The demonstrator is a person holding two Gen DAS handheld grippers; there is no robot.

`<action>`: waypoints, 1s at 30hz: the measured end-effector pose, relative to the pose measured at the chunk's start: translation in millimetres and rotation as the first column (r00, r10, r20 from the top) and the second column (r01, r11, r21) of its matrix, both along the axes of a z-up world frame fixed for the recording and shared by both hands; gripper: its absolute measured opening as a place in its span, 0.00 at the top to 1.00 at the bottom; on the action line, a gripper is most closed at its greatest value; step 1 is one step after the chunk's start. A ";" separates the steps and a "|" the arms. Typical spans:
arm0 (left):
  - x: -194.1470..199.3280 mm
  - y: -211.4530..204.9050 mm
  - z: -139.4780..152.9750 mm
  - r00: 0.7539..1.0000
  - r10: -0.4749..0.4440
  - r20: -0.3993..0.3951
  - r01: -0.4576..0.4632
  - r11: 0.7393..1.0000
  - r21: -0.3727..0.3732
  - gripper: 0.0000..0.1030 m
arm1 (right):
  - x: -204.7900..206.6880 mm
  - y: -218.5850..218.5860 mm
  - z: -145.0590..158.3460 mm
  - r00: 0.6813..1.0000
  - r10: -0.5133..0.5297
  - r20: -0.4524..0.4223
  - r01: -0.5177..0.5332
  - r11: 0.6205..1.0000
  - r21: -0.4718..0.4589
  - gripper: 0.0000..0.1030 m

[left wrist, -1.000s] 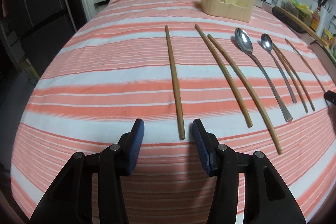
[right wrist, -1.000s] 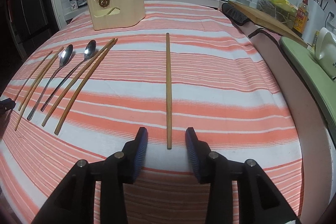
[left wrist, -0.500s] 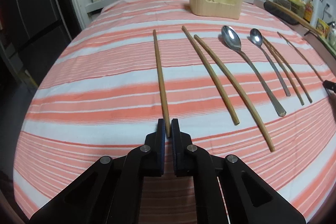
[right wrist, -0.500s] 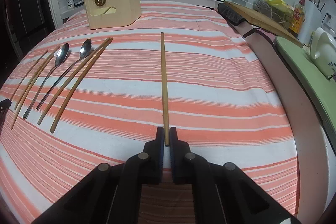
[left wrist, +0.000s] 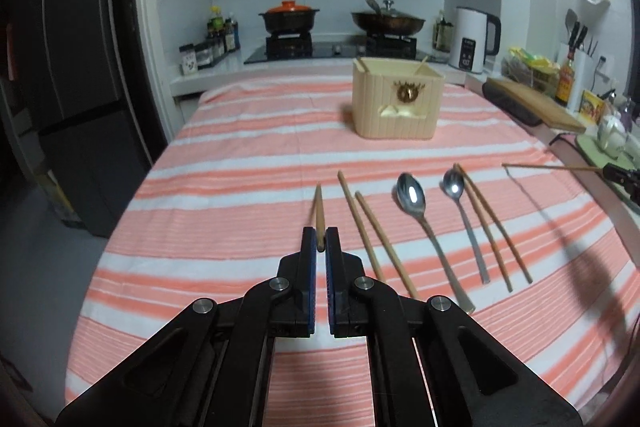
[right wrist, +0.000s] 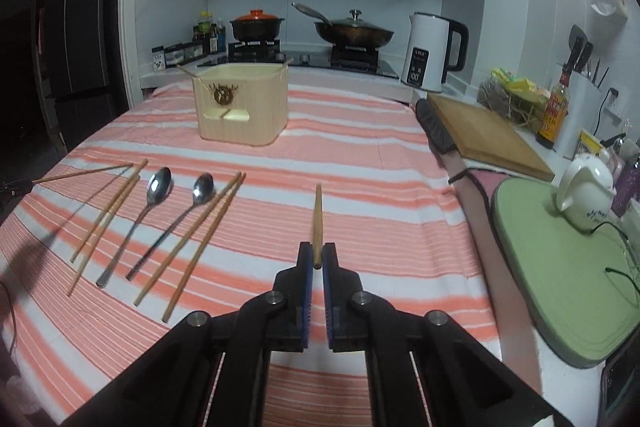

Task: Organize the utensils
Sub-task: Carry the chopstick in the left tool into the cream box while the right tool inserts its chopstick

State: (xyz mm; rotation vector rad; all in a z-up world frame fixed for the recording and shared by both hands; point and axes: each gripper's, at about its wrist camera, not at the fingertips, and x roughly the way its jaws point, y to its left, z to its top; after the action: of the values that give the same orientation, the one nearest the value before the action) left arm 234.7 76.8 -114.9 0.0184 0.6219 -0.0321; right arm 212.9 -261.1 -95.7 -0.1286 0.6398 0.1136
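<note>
**Utensils on striped cloth: count**

While each gripper pinches one chopstick clear of the cloth, left gripper (left wrist: pixel 320 241) holding left chopstick (left wrist: pixel 319 213), right gripper (right wrist: pixel 317 257) holding right chopstick (right wrist: pixel 317 223), four chopsticks (left wrist: pixel 366 233) and two spoons (left wrist: pixel 412 197) lie between them. Holder (left wrist: pixel 398 103): two sticks protrude, contents hidden.

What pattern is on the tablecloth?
Orange-pink and white stripes across the tablecloth; the right wrist view shows it best.
</note>
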 end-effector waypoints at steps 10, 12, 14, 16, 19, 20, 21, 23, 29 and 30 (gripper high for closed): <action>1.2 10.3 53.1 0.995 -0.025 0.095 0.034 0.995 -0.090 0.98 | -14.9 23.9 64.5 0.989 0.083 0.123 -0.091 0.994 0.055 0.95; 1.1 9.6 58.5 0.994 -0.031 0.104 0.041 0.994 -0.101 0.98 | -15.9 25.7 70.1 0.987 0.096 0.130 -0.106 0.991 0.078 0.95; 0.8 7.8 63.1 0.993 -0.035 0.109 0.047 0.993 -0.110 0.98 | -16.5 27.3 74.3 0.985 0.102 0.138 -0.115 0.989 0.090 0.95; 0.7 6.5 67.5 0.993 -0.042 0.114 0.055 0.991 -0.118 0.98 | -17.3 28.0 77.6 0.983 0.110 0.144 -0.126 0.986 0.107 0.95; 3.4 3.4 73.6 0.992 -0.053 0.118 0.068 0.990 -0.124 0.98 | -15.8 28.2 81.6 0.982 0.117 0.150 -0.138 0.981 0.135 0.95; 5.1 2.1 75.9 0.991 -0.058 0.119 0.073 0.990 -0.125 0.98 | -14.7 28.5 82.9 0.981 0.120 0.152 -0.142 0.980 0.143 0.95; 6.7 1.3 78.6 0.991 -0.062 0.120 0.078 0.989 -0.127 0.98 | -12.9 29.1 84.0 0.981 0.123 0.153 -0.146 0.978 0.147 0.95; 9.9 -0.4 84.3 0.990 -0.074 0.122 0.090 0.986 -0.137 0.98 | -8.8 30.5 87.0 0.979 0.131 0.156 -0.156 0.976 0.155 0.95; 18.5 -5.8 114.2 0.980 -0.108 0.166 0.134 0.978 -0.160 0.98 | 8.3 39.9 102.5 0.970 0.157 0.187 -0.188 0.969 0.162 0.95; 21.5 -7.2 121.0 0.978 -0.114 0.177 0.143 0.976 -0.163 0.98 | 12.8 42.3 106.0 0.967 0.160 0.197 -0.193 0.968 0.159 0.95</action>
State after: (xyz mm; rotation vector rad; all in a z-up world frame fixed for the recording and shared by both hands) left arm 256.2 69.6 6.1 -0.1075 0.4475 -0.2091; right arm 225.7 -218.8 10.3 -0.0237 0.4309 0.3271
